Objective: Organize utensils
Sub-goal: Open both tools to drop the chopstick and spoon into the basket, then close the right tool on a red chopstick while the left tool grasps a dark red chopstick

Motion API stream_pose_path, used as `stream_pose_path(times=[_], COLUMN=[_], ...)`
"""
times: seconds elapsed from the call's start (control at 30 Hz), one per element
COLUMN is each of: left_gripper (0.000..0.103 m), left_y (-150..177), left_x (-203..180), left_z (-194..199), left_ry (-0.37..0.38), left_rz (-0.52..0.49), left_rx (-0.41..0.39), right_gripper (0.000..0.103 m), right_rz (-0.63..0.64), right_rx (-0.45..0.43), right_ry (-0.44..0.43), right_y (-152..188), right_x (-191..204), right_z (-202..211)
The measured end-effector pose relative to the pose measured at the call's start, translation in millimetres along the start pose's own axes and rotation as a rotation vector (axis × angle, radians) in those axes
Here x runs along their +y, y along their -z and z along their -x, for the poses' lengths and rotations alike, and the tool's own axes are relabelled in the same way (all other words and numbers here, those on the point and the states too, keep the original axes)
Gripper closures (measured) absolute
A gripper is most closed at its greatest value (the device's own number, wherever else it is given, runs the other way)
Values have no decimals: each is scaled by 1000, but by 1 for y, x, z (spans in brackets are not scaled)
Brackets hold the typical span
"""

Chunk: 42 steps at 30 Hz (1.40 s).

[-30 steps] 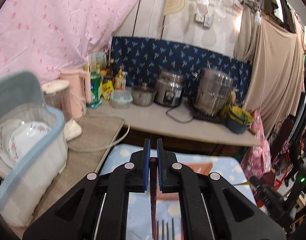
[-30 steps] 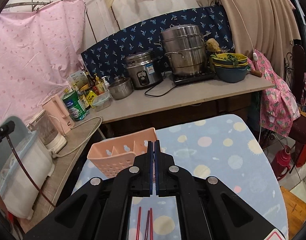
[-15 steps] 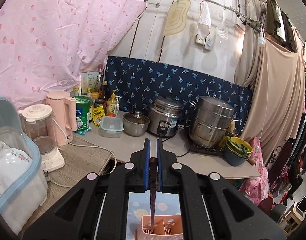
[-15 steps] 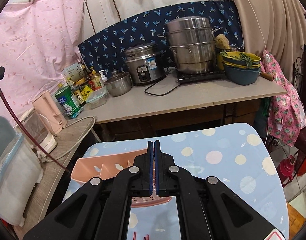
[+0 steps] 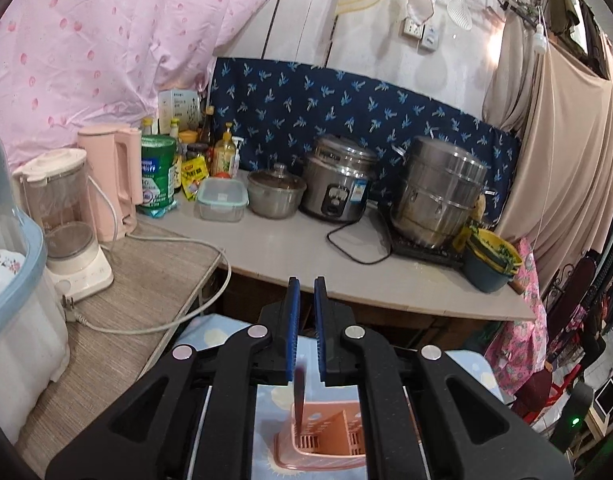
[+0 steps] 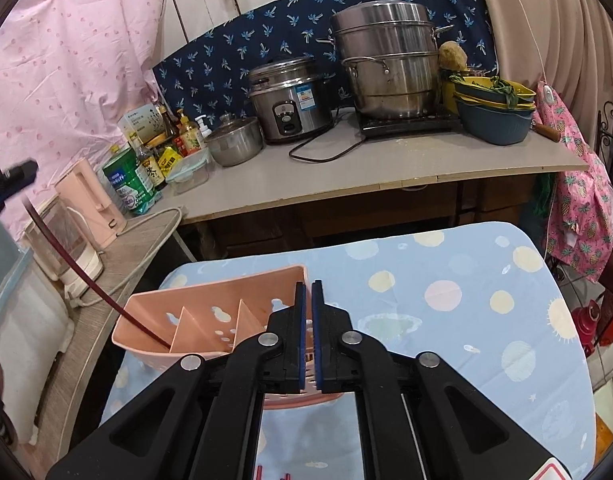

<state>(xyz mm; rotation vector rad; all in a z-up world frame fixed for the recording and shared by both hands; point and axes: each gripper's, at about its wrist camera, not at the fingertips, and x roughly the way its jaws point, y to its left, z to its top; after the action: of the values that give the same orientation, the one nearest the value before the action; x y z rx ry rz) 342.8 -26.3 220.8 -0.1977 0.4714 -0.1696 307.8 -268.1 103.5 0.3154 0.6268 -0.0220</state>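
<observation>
Two black grippers: the left gripper (image 5: 305,300), jaws slightly spread, no longer pinches the dark red fork handle (image 6: 91,285), which leans in the end compartment of the pink slotted plastic caddy (image 6: 210,320). The right gripper (image 6: 309,304), jaws nearly together, hovers empty beside the caddy on the blue dotted table (image 6: 458,292).

Bare tabletop (image 6: 458,320) lay open at right of frame. At lower left, the pink caddy (image 6: 210,320) and a slanting dark utensil (image 6: 78,264) blocked passage.
</observation>
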Motion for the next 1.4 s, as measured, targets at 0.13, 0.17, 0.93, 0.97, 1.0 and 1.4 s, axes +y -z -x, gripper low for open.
stream_pose_path(times=[0.13,0.17,0.93,0.97,1.0,1.4], left_gripper=[71,70,69,69,69,69], left_y=[11,13,150,158,166,227], left_x=[9,10,32,32,31,27], left_z=[-1,2,80,82,84,105], left_ry=[-17,-20,-116,-123,-131,-179], left_rz=[17,19,-110,-120,-128,-179], left_rx=[17,16,205,219,228,313], right_gripper=[80,78,64,64,64,64], right_rz=[0,3,63,72,72,104], right_rx=[-13,-20,1,6,11,41], right_ry=[-11,-10,-6,2,6,56], right_y=[0,1,109,116,123,181], right_x=[2,3,20,21,21,17], right_z=[10,14,114,117,120,148])
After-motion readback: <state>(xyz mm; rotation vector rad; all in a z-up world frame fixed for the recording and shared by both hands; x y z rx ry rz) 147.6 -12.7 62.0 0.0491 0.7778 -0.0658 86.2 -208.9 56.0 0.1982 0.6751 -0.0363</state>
